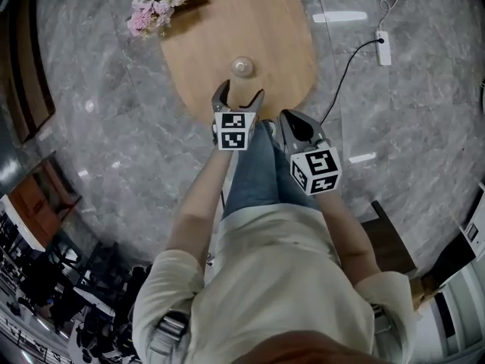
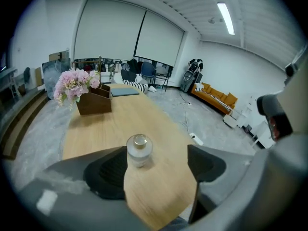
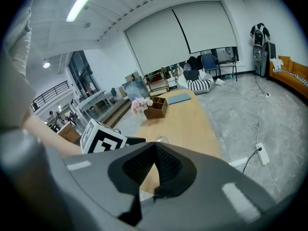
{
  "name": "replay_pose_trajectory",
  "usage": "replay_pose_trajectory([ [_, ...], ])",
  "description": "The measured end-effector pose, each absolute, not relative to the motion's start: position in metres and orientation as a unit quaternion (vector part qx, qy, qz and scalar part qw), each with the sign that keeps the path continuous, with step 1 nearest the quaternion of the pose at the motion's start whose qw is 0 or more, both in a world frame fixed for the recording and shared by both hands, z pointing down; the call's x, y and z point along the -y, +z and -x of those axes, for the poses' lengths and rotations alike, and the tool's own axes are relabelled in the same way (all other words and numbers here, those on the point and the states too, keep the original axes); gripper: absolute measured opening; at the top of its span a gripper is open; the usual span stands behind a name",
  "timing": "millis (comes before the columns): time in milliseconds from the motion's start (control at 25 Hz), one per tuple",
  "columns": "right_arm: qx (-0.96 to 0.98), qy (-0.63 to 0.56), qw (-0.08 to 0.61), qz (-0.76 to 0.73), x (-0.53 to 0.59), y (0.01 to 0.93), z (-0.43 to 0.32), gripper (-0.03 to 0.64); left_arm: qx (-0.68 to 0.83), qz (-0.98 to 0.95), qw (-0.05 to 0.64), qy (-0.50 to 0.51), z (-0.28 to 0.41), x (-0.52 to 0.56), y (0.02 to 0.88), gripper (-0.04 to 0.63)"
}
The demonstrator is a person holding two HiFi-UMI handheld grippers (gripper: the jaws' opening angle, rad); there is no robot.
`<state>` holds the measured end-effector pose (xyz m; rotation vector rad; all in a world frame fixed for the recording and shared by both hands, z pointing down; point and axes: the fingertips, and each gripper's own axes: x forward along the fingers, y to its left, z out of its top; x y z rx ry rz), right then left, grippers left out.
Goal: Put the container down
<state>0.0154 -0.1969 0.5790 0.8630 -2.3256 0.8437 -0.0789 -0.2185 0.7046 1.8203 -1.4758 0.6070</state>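
Note:
The container is a small clear glass jar with a metal lid, standing upright on the near end of the oval wooden table. My left gripper is just behind it, jaws wide open and holding nothing. In the left gripper view the container stands a little beyond the left pad, apart from my left gripper. My right gripper hangs over the person's legs off the table's edge. Its pads meet in the right gripper view, so my right gripper is shut and empty. The container's rim peeks above it.
A wooden box with pink flowers stands at the table's far left. A white power strip with a black cable lies on the grey marble floor at right. The person's jeans are below the grippers. An orange sofa stands far off.

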Motion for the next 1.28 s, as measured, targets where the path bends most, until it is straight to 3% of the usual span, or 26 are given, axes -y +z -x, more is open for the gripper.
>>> replay_pose_trajectory([
  [80, 0.862, 0.303, 0.255, -0.315, 0.191, 0.57, -0.019, 0.002, 0.579, -0.704, 0.345, 0.224, 0.076, 0.208, 0.686, 0.376],
  [200, 0.871, 0.29, 0.251, -0.307, 0.182, 0.554, -0.021, 0.002, 0.603, -0.697, 0.335, 0.197, 0.075, 0.194, 0.654, 0.263],
  [680, 0.899, 0.253, 0.223, -0.279, 0.145, 0.486, -0.029, 0.002, 0.638, -0.688, 0.32, 0.132, 0.062, 0.137, 0.538, 0.015],
  [1280, 0.919, 0.209, 0.177, -0.283, 0.129, 0.416, -0.031, 0.002, 0.631, -0.706, 0.304, 0.107, 0.061, 0.097, 0.453, 0.002],
])
